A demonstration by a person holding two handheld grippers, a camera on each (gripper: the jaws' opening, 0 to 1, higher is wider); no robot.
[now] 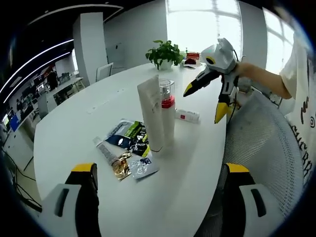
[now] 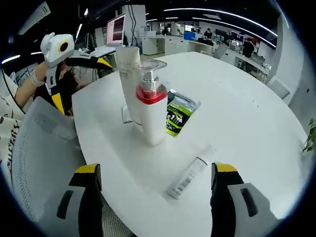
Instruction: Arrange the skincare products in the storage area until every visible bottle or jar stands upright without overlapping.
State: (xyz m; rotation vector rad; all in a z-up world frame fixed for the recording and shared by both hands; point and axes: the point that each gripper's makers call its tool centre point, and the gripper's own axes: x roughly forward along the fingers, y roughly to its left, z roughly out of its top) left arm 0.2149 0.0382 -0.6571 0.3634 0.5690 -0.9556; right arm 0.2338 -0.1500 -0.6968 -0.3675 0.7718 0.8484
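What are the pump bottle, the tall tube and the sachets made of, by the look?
Pump bottle: white opaque body, likely plastic, with a glossy red collar and a clear cap that you can see through.
Tall tube: matte off-white, probably soft plastic; no glare on it.
Sachets: thin printed film or foil; they lie flat, and the gold one glints.
Small lying tube: pale, seemingly translucent plastic.

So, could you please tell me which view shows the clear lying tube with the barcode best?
The right gripper view: the clear lying tube lies close between the jaws, unobstructed. In the left gripper view the tube is small, partly behind the red-collared pump bottle.
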